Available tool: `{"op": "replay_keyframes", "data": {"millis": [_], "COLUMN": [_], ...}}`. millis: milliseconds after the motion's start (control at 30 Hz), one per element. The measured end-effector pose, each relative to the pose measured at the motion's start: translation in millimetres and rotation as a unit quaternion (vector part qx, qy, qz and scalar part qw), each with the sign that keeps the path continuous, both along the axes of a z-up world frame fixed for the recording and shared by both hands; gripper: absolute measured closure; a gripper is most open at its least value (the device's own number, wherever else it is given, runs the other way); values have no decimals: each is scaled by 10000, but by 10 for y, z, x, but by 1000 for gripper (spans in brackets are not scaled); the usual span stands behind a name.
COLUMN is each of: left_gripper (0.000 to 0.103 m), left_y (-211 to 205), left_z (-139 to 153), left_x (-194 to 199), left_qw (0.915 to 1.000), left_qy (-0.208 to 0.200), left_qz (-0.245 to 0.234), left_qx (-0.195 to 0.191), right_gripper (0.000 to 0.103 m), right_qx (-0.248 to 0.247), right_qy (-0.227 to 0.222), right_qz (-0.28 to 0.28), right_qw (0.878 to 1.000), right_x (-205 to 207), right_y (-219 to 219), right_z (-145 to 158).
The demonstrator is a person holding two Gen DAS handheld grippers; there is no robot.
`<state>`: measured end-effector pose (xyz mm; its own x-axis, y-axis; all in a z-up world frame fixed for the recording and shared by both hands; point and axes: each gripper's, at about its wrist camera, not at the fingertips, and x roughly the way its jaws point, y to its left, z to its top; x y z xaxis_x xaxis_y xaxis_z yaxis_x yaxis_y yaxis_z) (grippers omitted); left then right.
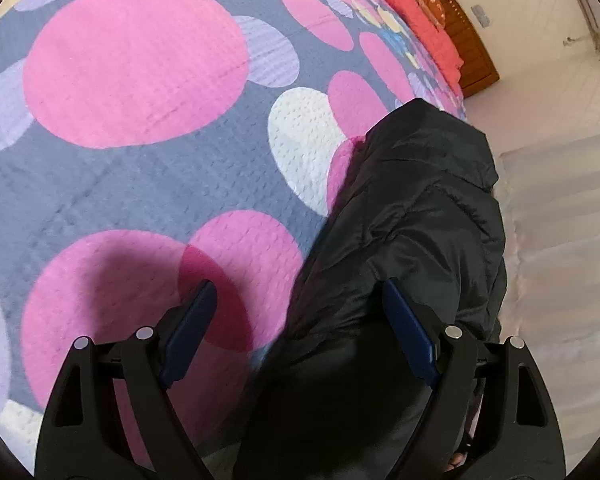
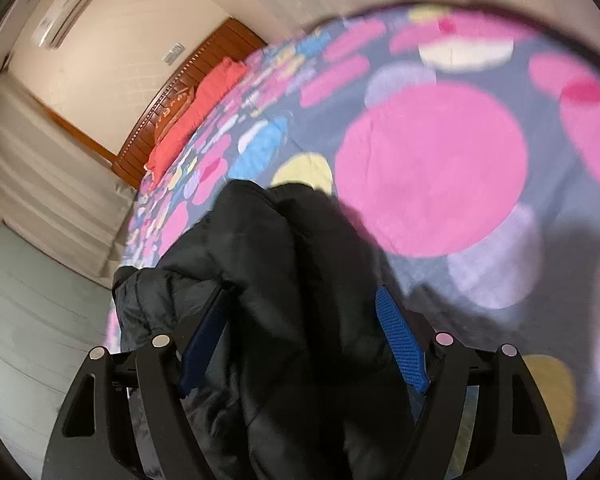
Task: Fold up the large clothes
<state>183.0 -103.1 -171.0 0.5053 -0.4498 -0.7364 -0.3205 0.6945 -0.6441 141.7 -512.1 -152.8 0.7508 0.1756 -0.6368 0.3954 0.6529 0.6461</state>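
A black padded jacket [image 1: 428, 200] lies bunched near the edge of a bed with a spotted bedspread [image 1: 140, 184]. My left gripper [image 1: 300, 300] hovers over the jacket's near end with its jaws wide apart. Its left pad is above the bedspread and its right pad above the black fabric, neither pressing on it. In the blurred right wrist view the jacket [image 2: 268, 248] fills the gap between the jaws of my right gripper [image 2: 302, 320]. Those blue pads stand apart on either side of the fabric and do not clamp it.
The bedspread [image 2: 432, 168] stretches away in pink, lilac, white and yellow circles. A red pillow [image 1: 412, 12] and a wooden headboard [image 1: 460, 28] lie at the far end. Pale floor [image 1: 560, 200] runs along the bed's edge beside the jacket.
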Motion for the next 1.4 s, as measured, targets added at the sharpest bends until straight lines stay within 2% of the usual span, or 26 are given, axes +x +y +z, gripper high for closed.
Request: {"op": "replay_keyframes", "data": {"millis": [100, 167, 233, 333, 400, 467, 600, 633, 667, 700, 733, 867, 1100, 1200, 1400], "left_gripper": [16, 13, 12, 12, 12, 12, 12, 14, 18, 19, 23, 32, 35, 35, 35], "left_y": [-31, -24, -39, -103, -172, -239, -407, -433, -464, -476, -486, -489, -216, 41, 499], "left_z": [-56, -116, -153, -148, -187, -221, -194, -181, -161, -149, -132, -30, 329, 465, 657], "left_x": [38, 66, 91, 131, 153, 186, 268, 279, 285, 282, 282, 279, 337, 324, 600], "left_qw": [9996, 9983, 9964, 9944, 9894, 9869, 9864, 9861, 9859, 9859, 9857, 9839, 9830, 9833, 9851], "left_qy": [-90, -124, -216, -443, -510, -514, -565, -576, -598, -604, -614, -708, -1065, -1194, -1352], "left_qz": [-26, -56, -152, -352, -595, -764, -1160, -1222, -1289, -1314, -1337, -1476, -1445, -1348, -1065], "left_qx": [-263, -564, -807, -891, -1220, -1326, -1022, -963, -880, -844, -824, -721, -390, -248, 69], "right_gripper": [25, 17, 16, 16, 17, 19, 27, 33, 46, 52, 56, 67, 71, 71, 71], "right_qx": [365, 532, 414, 680, 593, 601, 409, 358, 349, 471, 596, 501, 636, 858, 1152], "right_qy": [116, 22, -15, -133, -133, -129, -60, -35, -16, -36, -66, -232, -536, -662, -749], "right_qz": [95, 198, 354, 862, 937, 975, 1094, 1097, 1110, 1149, 1127, 1058, 1187, 1277, 1518], "right_qw": [9992, 9984, 9985, 9939, 9937, 9933, 9931, 9933, 9932, 9922, 9918, 9929, 9894, 9859, 9788], "right_x": [120, 172, 198, 263, 285, 311, 373, 368, 381, 392, 390, 343, 551, 792, 1416], "right_y": [-61, -56, -6, 82, 129, 149, 195, 215, 246, 261, 277, 379, 733, 935, 1431], "right_z": [-203, -304, -278, -316, -318, -321, -318, -312, -320, -352, -376, -281, -113, -87, -79]}}
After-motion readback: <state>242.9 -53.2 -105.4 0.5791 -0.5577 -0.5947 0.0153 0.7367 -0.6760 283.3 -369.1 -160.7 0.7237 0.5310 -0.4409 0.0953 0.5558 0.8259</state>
